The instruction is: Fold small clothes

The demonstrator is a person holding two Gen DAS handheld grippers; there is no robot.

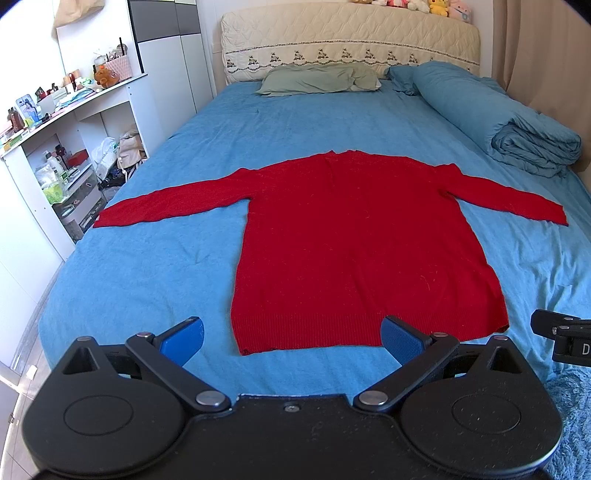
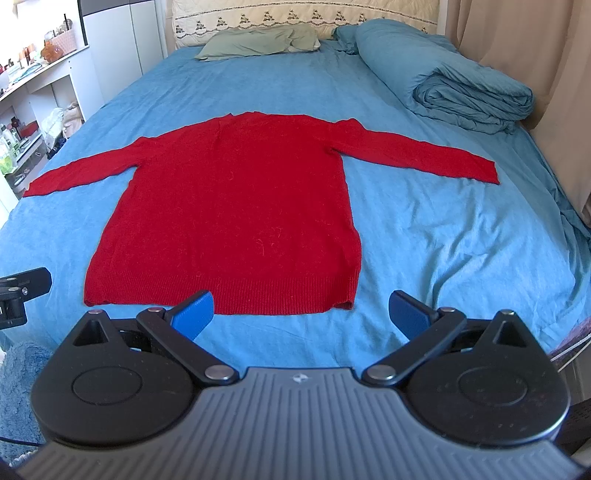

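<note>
A red sweater [image 1: 354, 251] lies flat on the blue sheet [image 1: 155, 266] of a bed, spread out past the fingers of both grippers. Its two sleeves stick out to each side, and its bottom hem is the part closest to the fingers. The neck points away, toward the far end of the bed.

The left gripper [image 1: 291, 338] hangs low in front of the hem with its fingers [image 1: 184, 338] spread wide and nothing between them. In its own view the hem runs across the gap between the two blue pads, and the right pad shows in front of the hem (touching or not, it is hard to tell).

The right gripper [image 2: 301, 314] is the same: fingers [image 2: 194, 314] wide apart, nothing held. In its view the left pad shows in front of the hem, and the right pad sits over bare sheet, just past the sweater's corner. Each gripper shows a little at the edge of the other's view.

Far beyond the fingers, past the neck, a green pillow [image 1: 317, 79] lies by the headboard [image 1: 351, 33]. A folded blue blanket [image 1: 517, 125] sits off to the right. To the left of the bed stand white shelves [image 1: 59, 147] full of small things.
</note>
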